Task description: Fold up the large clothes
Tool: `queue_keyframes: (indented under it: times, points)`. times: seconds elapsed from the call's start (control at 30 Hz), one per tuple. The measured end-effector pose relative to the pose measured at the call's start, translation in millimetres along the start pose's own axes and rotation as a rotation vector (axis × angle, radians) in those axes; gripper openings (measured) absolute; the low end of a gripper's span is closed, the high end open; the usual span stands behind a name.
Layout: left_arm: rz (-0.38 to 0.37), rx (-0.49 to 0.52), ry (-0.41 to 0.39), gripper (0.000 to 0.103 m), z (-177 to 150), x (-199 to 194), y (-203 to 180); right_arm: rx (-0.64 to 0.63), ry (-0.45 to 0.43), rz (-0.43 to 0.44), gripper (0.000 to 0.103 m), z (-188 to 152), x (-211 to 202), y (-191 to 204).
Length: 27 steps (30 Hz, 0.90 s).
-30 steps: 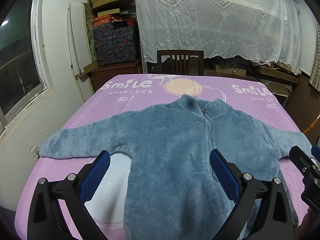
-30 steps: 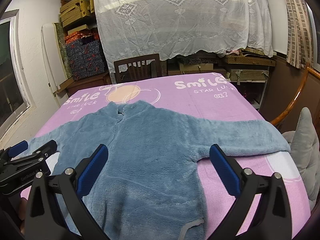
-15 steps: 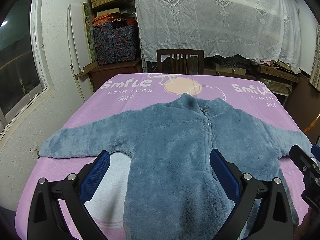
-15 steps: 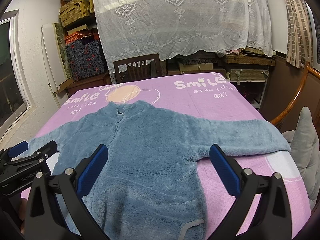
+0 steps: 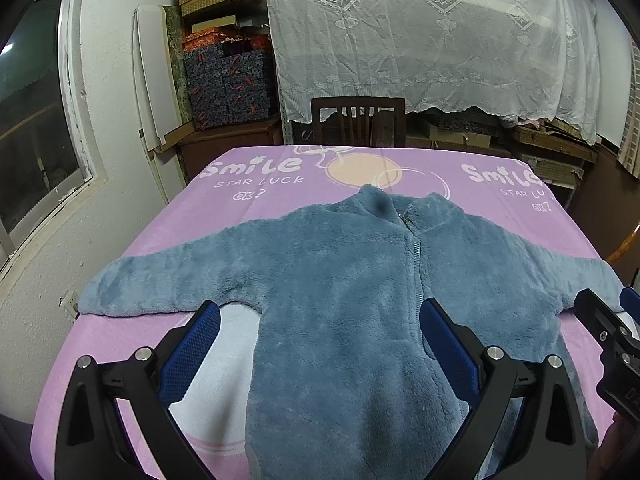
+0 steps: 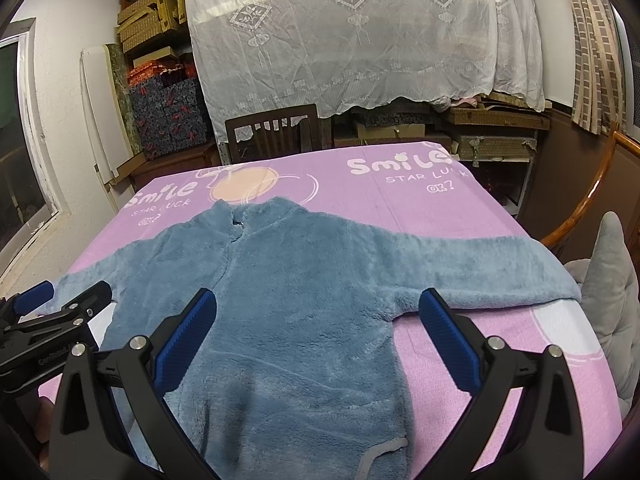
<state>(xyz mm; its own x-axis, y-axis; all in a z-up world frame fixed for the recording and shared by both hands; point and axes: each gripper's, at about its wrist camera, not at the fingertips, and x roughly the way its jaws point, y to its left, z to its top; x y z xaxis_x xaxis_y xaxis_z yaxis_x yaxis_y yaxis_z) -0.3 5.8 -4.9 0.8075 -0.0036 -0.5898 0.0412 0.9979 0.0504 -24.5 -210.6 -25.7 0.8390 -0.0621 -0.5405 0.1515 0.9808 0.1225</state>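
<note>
Left wrist view: the left gripper hovers with its blue-padded jaws wide apart and nothing between them, above the lower body of a blue fleece jacket. The jacket lies flat, zip up, sleeves spread to either side, on a bench covered by a pink "Smile" cloth. Ahead of the gripper, past the far edge, stands a dark wooden chair under a white lace curtain; stacked boxes sit ahead to the left, a window further left. The right gripper shows at the right edge.

Right wrist view: the right gripper also has its jaws spread and empty, over the jacket's hem side. The right sleeve stretches ahead to the right, towards a grey cushion. The left gripper sits at the left.

Compared with half a second ago, nothing has visibly moved in either view.
</note>
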Motion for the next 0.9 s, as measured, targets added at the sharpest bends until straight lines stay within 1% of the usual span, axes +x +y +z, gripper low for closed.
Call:
queue_keyframes:
  times: [0.13,0.23,0.3,0.37,0.43,0.47,0.53,0.57,0.63,0.67,0.7,0.77,0.8,0.83,0.87,0.9]
  points:
    - [0.002,0.003,-0.015,0.1,0,0,0,0.0,0.001,0.0,0.099,-1,0,0]
    - [0.004,0.005,-0.017,0.1,0,-1,-8,0.003,0.008,0.002,0.099,-2,2,0]
    - [0.001,0.005,0.031,0.1,0,1,-7,0.007,0.012,0.011,0.099,-3,3,0]
    - [0.001,0.008,0.027,0.1,0,0,-7,0.007,0.01,0.02,0.099,-3,2,1]
    - [-0.018,0.01,0.025,0.1,0,-3,-6,0.003,0.002,0.028,0.099,-3,-1,3]
    - [-0.033,0.009,0.033,0.1,-1,-3,-4,-0.003,-0.012,0.032,0.099,-4,-5,3]
    - [-0.034,0.022,0.073,0.1,-7,-2,0,-0.016,-0.021,0.021,0.099,-6,-11,2]
    - [-0.035,0.026,0.103,0.1,-15,-2,8,-0.019,-0.013,0.014,0.099,-9,-16,-2]
    - [-0.04,0.018,0.138,0.1,-28,-4,19,-0.011,0.011,0.027,0.099,-18,-23,-11]
    - [-0.069,0.001,0.183,0.1,-39,-4,29,-0.005,0.029,0.039,0.099,-23,-27,-17]
    - [-0.094,-0.017,0.193,0.1,-45,-4,33,-0.001,0.049,0.045,0.099,-28,-29,-21]
    - [-0.179,-0.059,0.267,0.1,-59,-3,45,0.008,0.093,0.053,0.099,-41,-31,-30]
    - [-0.221,-0.074,0.278,0.1,-64,-3,48,0.016,0.12,0.06,0.099,-49,-32,-35]
    - [-0.238,-0.053,0.259,0.1,-69,-1,49,0.02,0.138,0.065,0.099,-56,-33,-38]
    - [-0.273,-0.049,0.278,0.1,-73,0,49,0.022,0.154,0.067,0.099,-62,-34,-41]
    - [-0.271,-0.027,0.28,0.1,-76,2,49,0.021,0.172,0.061,0.099,-70,-35,-44]
